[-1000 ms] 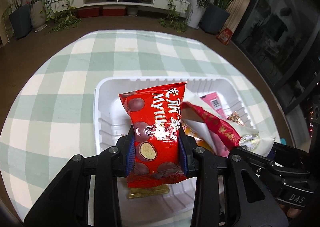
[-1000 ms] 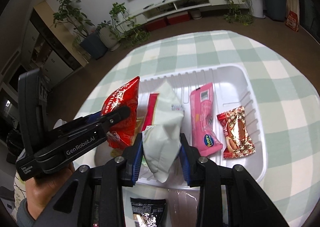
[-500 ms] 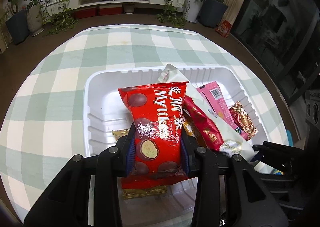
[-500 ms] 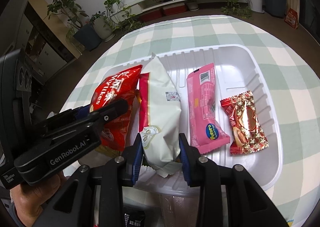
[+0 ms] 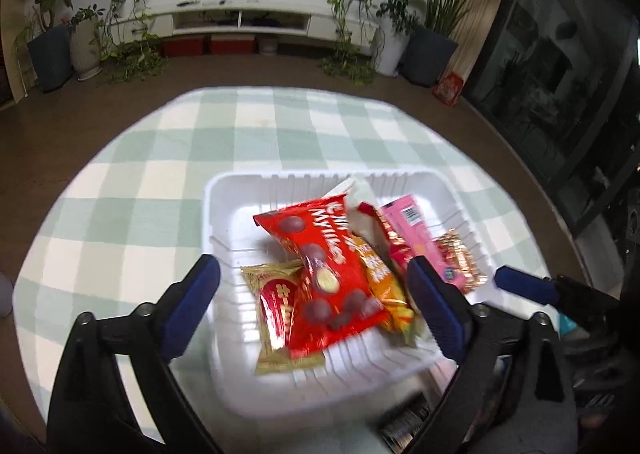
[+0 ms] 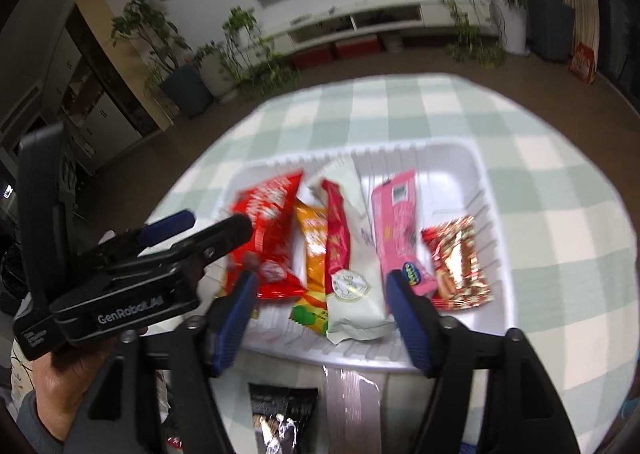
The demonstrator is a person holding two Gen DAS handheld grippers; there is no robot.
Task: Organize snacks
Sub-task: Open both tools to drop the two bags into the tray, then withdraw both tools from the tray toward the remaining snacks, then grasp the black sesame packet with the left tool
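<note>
Covering the round table [image 5: 120, 189] is a green-and-white checked cloth, and on it sits a white tray [image 5: 224, 205] holding the snacks; behind it the room shows a brown floor, a low white TV shelf [image 5: 240, 19] under a dark screen, potted plants [image 5: 428, 41] along the wall and dark glass doors on the right. In the tray, from left to right, lie a gold-and-red packet [image 5: 276, 306], the red Mylikes bag [image 5: 324, 274] partly on top of it, an orange packet [image 6: 314, 250], the white bag [image 6: 352, 286] with a red stripe, a pink bar [image 6: 400, 225] and a red-gold candy [image 6: 456, 262]. A second ago the left gripper [image 5: 316, 302] was clamped on the red bag and the right gripper [image 6: 320, 302] on the white bag, both held tilted above the tray; now both bags lie flat in it, released. Both grippers' jaws are opening, the blue pads clear of the bags that lie between them. A hand [image 6: 60, 386] grips the left tool's handle. A dark packet [image 6: 280, 414] lies on the cloth in front of the tray.
</note>
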